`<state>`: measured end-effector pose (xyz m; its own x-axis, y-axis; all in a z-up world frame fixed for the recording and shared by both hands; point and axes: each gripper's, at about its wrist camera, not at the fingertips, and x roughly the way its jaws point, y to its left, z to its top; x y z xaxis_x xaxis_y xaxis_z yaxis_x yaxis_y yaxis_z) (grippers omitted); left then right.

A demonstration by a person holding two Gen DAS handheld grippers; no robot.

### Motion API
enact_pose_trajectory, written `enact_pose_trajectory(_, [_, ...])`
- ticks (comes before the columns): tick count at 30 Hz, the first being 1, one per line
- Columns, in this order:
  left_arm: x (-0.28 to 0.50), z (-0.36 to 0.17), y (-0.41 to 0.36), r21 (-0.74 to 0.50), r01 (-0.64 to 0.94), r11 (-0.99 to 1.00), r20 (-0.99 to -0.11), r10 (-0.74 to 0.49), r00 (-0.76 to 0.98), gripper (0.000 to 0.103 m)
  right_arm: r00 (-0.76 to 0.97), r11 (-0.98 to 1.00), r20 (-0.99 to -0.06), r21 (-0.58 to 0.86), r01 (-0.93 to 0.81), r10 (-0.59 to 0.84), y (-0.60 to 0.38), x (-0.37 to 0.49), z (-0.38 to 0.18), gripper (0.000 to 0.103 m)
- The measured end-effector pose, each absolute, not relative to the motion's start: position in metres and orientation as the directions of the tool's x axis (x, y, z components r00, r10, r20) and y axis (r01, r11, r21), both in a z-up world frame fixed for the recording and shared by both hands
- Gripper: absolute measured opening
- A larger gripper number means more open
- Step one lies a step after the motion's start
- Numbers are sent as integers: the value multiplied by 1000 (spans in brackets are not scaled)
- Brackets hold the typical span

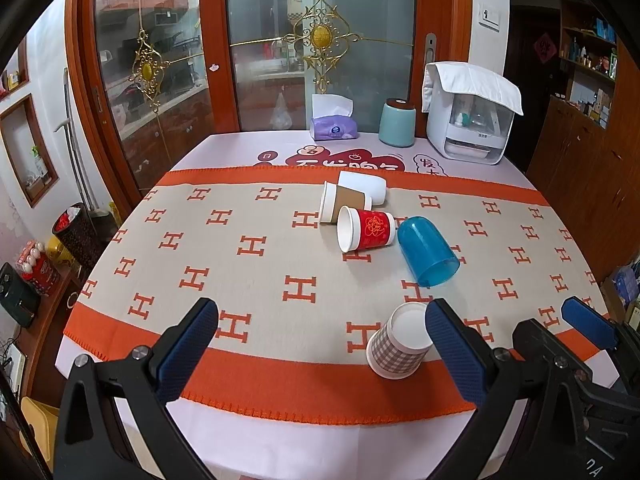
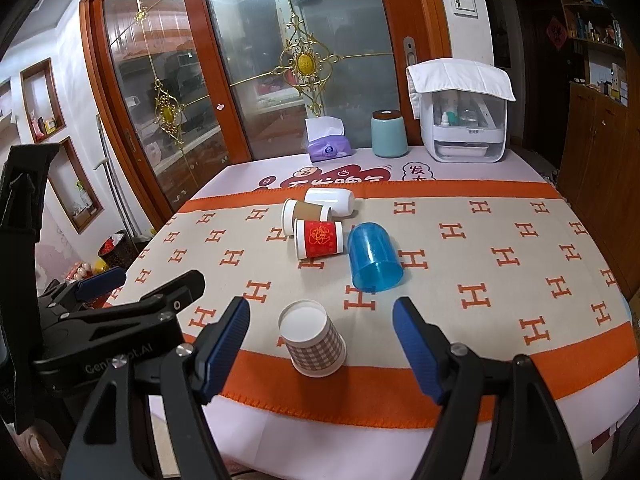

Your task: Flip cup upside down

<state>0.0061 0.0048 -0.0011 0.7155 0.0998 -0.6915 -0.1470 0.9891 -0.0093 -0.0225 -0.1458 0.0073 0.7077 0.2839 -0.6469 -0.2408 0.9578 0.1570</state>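
Note:
A checked paper cup (image 1: pixel 396 340) stands upside down near the table's front edge, its white base up; it also shows in the right wrist view (image 2: pixel 314 338). Farther back lie a red paper cup (image 1: pixel 366 229) (image 2: pixel 318 239), a brown-sleeved paper cup (image 1: pixel 344 201) (image 2: pixel 305 213), a white cup (image 1: pixel 364 187) (image 2: pixel 330 201) and a blue plastic cup (image 1: pixel 428 251) (image 2: pixel 374 257), all on their sides. My left gripper (image 1: pixel 322 340) is open and empty; its right finger is next to the checked cup. My right gripper (image 2: pixel 322 334) is open, with the checked cup between its fingers, untouched.
An orange and beige H-pattern cloth (image 1: pixel 248 248) covers the table. At the back stand a tissue pack (image 1: pixel 333 126), a teal canister (image 1: pixel 397 123) and a white appliance (image 1: pixel 468 120). Glass doors are behind. A bin (image 1: pixel 78 232) stands on the floor at left.

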Motion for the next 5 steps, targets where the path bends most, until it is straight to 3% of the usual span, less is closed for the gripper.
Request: enact_pose_trajectory(5, [5, -2, 6, -9, -146, 989, -693, 99, 714, 102, 707, 958, -647, 159, -240, 285, -146, -22, 7, 74])
